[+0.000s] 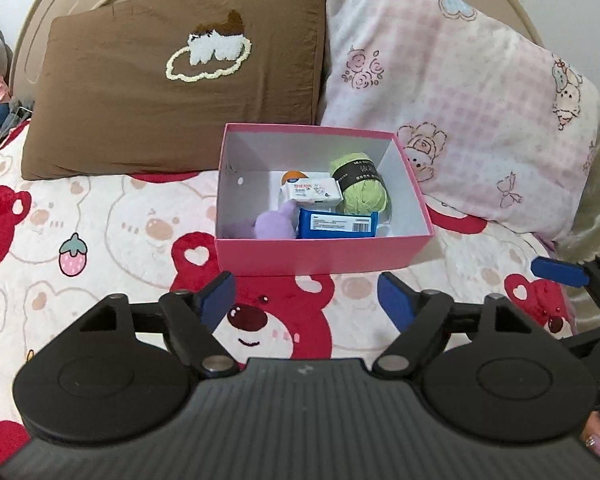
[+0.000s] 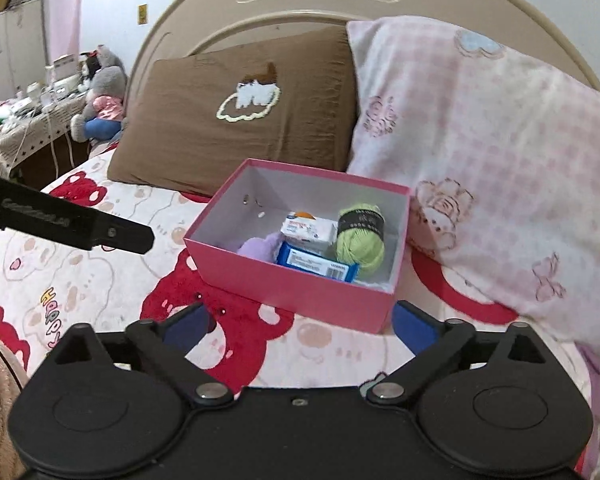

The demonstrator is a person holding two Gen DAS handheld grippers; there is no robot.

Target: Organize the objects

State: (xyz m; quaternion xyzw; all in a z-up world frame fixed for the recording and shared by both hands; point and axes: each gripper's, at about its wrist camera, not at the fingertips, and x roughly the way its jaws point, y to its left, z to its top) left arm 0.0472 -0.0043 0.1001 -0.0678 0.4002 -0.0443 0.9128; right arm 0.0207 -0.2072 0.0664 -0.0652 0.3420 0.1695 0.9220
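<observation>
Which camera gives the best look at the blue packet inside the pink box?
The left wrist view. There the blue packet faces the camera nearly square, its white label and barcode in full view inside the pink box. The right wrist view shows the same packet at a slant, its near edge hidden by the box's front wall.

A matt pink cardboard box (image 1: 324, 254) sits on a fuzzy printed fleece blanket (image 1: 100, 220).
</observation>
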